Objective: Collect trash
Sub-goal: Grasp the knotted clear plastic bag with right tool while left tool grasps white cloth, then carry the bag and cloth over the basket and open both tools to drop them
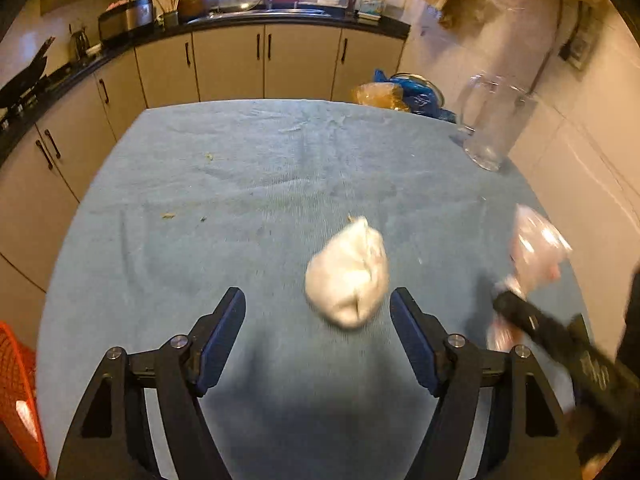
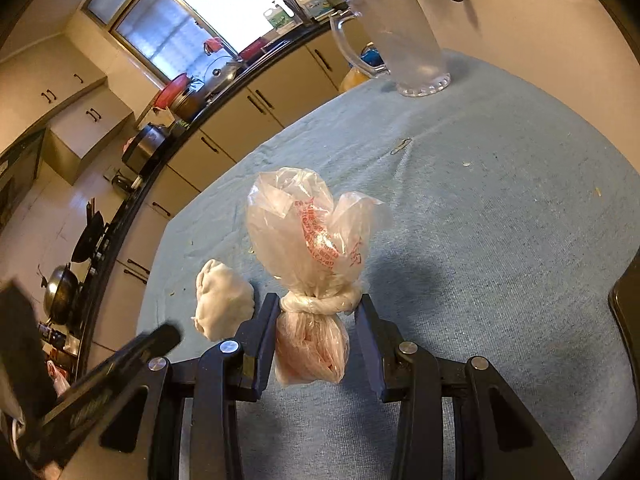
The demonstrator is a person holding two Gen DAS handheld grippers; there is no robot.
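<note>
A white crumpled wad (image 1: 347,272) lies on the blue tablecloth (image 1: 240,168), just ahead of my left gripper (image 1: 318,304), which is open around empty air with the wad near its right finger. My right gripper (image 2: 318,304) is shut on the knot of a tied clear plastic bag with red print (image 2: 308,240) and holds it above the cloth (image 2: 500,220). The wad (image 2: 224,300) lies just left of the right gripper. In the left wrist view the bag (image 1: 536,248) and the right gripper (image 1: 504,304) show blurred at the right.
A clear glass pitcher (image 1: 494,120) stands at the table's far right; it also shows in the right wrist view (image 2: 404,36). Blue and yellow bags (image 1: 400,94) lie beyond the far edge. An orange basket (image 1: 20,392) sits at the left. Small crumbs (image 1: 168,215) dot the cloth.
</note>
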